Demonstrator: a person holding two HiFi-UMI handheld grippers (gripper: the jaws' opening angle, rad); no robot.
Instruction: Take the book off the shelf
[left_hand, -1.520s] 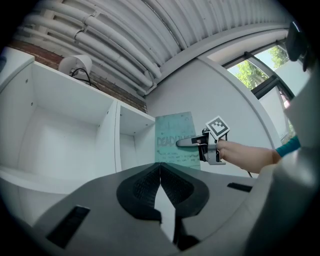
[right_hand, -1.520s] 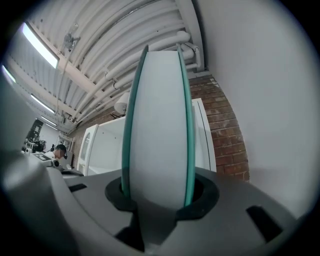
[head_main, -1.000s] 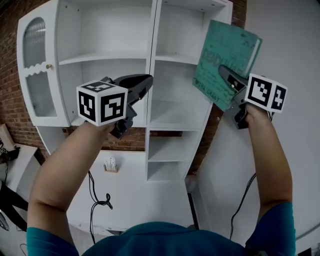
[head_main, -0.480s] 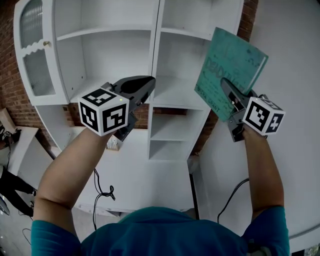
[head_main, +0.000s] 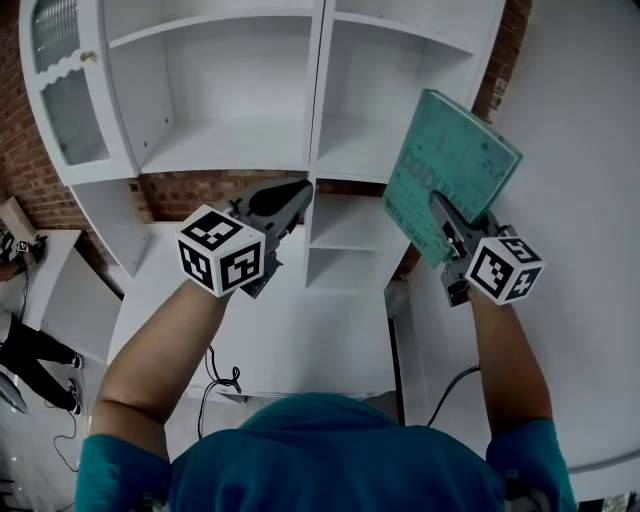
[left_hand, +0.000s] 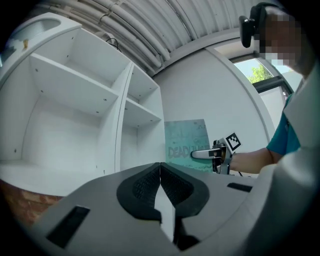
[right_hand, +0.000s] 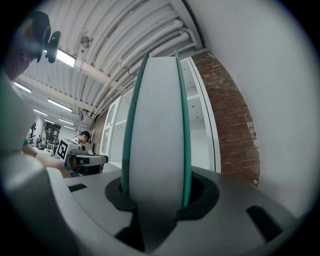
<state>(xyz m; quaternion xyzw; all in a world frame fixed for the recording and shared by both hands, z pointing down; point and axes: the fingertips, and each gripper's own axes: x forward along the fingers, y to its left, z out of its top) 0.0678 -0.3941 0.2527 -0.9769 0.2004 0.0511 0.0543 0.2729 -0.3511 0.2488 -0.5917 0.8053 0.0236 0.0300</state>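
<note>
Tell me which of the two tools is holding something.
The right tool, clamped on the teal book; the left tool is shut and empty.

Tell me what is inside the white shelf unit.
Every open compartment in view of the shelf unit holds nothing. The green book, clamped in the right gripper, covers part of the right column, and the ribbed glass door hides the left section.

"What held everything?"
"A white bookcase (head_main: 318, 100) stood against a brick wall (head_main: 190, 190), with two open columns of shelves and a ribbed-glass door (head_main: 70, 125) at its left."
"And lower down?"
"A black cable (head_main: 225, 378) hung before its lower panel."
</note>
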